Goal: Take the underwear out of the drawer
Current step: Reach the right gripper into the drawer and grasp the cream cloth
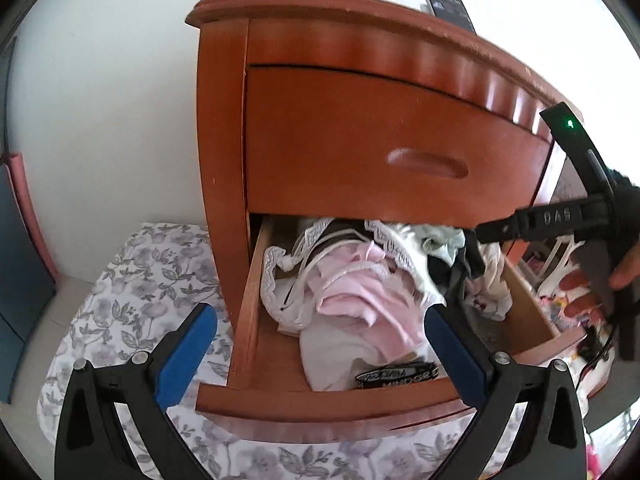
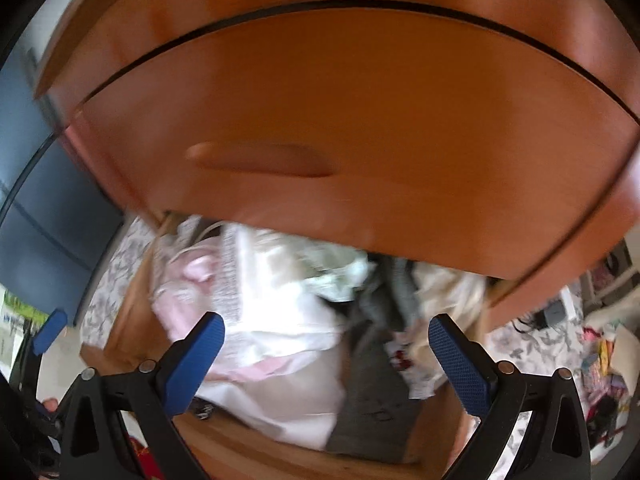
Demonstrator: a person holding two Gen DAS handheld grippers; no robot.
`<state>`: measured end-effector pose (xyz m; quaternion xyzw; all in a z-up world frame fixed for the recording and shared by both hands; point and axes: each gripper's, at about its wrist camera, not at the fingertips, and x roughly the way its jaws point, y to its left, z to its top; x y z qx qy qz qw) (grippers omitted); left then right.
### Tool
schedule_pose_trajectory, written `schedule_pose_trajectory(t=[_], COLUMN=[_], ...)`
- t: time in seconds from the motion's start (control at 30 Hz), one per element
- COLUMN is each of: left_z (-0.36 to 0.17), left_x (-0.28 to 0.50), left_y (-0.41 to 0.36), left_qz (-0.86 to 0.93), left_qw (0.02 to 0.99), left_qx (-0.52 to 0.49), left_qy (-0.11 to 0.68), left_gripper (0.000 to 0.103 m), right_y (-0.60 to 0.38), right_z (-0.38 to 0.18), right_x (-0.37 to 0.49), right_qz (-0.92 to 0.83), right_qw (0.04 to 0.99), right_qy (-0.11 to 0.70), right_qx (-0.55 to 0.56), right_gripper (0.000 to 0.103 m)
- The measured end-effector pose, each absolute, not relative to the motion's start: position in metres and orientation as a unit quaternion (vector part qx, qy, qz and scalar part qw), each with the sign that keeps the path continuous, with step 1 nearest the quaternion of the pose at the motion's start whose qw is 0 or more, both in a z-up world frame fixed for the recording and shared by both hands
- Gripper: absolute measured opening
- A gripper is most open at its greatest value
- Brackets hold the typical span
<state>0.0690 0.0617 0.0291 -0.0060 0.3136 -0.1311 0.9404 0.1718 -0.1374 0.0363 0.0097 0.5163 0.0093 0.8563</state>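
The lower drawer [image 1: 320, 404] of a reddish wooden nightstand stands pulled out and is heaped with underwear. The heap includes a pink piece [image 1: 360, 296], white lace-trimmed pieces [image 1: 280, 272], a white piece with a black lettered waistband [image 1: 396, 374] and dark ones [image 1: 460, 272]. My left gripper [image 1: 320, 354] is open in front of the drawer, holding nothing. My right gripper [image 2: 328, 354] hangs open just above the white and pink garments [image 2: 280, 344] and a grey one [image 2: 372, 392]; this view is blurred. The right gripper's black frame [image 1: 556, 216], held by a hand [image 1: 580, 284], enters from the right over the drawer.
The upper drawer [image 1: 380, 140] is closed and overhangs the back of the open one. A phone [image 1: 448, 4] leans on top of the nightstand. Floral fabric [image 1: 132, 280] lies below and to the left. A blue panel [image 1: 20, 260] stands at far left, and clutter [image 2: 600, 364] covers the floor at right.
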Motion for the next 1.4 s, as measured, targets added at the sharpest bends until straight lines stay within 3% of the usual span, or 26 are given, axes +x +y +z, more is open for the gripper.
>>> schedule_pose_trajectory(t=[0.37,0.5,0.77,1.03,1.2,1.4], left_z=[0.018,0.016,0.014,0.012,0.011,0.009], left_x=[0.072,0.073,0.074,0.076,0.076,0.077], left_y=[0.052,0.050,0.051,0.050,0.050,0.050], left_qz=[-0.141,-0.139,-0.132,-0.127,-0.126,-0.126], left_qw=[0.937,0.937,0.937,0.935,0.935,0.934], left_qx=[0.005,0.008,0.013,0.019,0.020,0.024], left_qy=[0.318,0.321,0.324,0.330,0.331,0.334], left_gripper=[0.103,0.103,0.103,0.103,0.103,0.103], right_y=[-0.173,-0.169,-0.174,-0.187,-0.202,-0.204], right_z=[0.001,-0.003,-0.027,-0.044,-0.044,-0.033], right_x=[0.180,0.179,0.173,0.177,0.176,0.168], right_qz=[-0.027,-0.026,-0.040,-0.053,-0.076,-0.068], right_qw=[0.798,0.787,0.752,0.742,0.746,0.757], right_qy=[0.602,0.616,0.658,0.668,0.661,0.649], right_qx=[0.015,-0.022,-0.012,0.021,0.031,0.029], right_gripper=[0.103,0.088,0.079,0.045,0.008,0.002])
